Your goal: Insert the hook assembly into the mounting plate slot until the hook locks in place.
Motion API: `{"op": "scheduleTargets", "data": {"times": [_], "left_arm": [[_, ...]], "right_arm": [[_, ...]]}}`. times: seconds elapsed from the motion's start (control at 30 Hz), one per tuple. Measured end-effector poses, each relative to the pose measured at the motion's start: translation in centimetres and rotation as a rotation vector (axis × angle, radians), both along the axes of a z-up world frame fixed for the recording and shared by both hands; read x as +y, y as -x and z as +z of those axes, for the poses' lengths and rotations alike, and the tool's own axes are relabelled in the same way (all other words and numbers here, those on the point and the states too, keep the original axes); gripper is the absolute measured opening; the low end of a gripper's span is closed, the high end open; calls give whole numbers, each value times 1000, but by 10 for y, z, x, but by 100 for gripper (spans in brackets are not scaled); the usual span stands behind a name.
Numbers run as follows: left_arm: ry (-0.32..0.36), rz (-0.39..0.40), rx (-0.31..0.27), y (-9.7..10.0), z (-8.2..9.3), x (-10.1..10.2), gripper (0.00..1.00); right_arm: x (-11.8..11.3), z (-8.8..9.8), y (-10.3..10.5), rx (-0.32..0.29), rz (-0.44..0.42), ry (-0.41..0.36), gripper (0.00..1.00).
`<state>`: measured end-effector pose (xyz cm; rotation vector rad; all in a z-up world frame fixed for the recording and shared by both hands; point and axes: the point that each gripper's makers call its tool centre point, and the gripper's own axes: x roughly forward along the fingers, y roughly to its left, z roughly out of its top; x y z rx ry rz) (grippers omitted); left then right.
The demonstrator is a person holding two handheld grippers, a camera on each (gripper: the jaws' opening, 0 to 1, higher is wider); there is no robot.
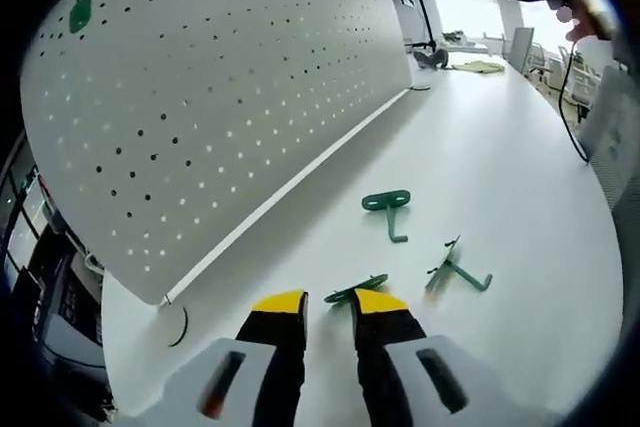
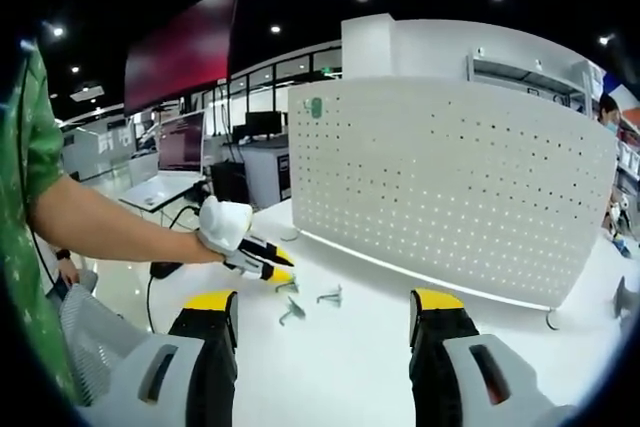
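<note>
A white pegboard [image 1: 220, 97] stands on the white table [image 1: 500, 167], with one green hook [image 1: 80, 13] hanging near its top corner. Three loose green hooks lie on the table: one flat in the middle [image 1: 388, 209], one to the right [image 1: 455, 272], and one [image 1: 355, 290] just beyond my left gripper's right fingertip. My left gripper [image 1: 330, 304] is open and holds nothing. In the right gripper view, my right gripper [image 2: 322, 299] is wide open above the table, short of the hooks [image 2: 330, 296]. The left gripper [image 2: 262, 259] hovers beside them, before the pegboard [image 2: 450, 177].
A round foot [image 1: 175, 325] sits at the pegboard's near end. A person's arm with a green sleeve [image 2: 60, 217] reaches in from the left, above a grey chair [image 2: 90, 327]. A black cable [image 2: 160, 272] lies at the table's edge. Monitors and desks stand behind.
</note>
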<state>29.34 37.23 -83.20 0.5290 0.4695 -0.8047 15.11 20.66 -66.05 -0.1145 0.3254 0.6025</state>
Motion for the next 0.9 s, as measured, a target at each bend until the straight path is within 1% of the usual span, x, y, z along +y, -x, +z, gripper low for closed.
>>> {"op": "scheduleTargets", "data": {"times": [0.13,0.3,0.47,0.7,0.83,0.9], "left_arm": [[-1,-20,3,2,-1,-4,13],[-3,-31,5,2,-3,-7,11],[-3,-13,19,4,-5,-6,10],[-3,-7,24,9,-3,-5,5],[1,-2,20,12,-2,-4,3],[5,-3,18,12,-1,-5,4]], "right_arm": [[0,0,-1,1,-4,-3,71],[-1,0,-1,3,-9,-7,70],[-4,-2,-1,9,-15,-11,70],[-2,-1,-2,24,-18,-54,69],[-1,0,-2,23,-17,-56,69],[-2,-1,-2,24,-18,-56,69]]}}
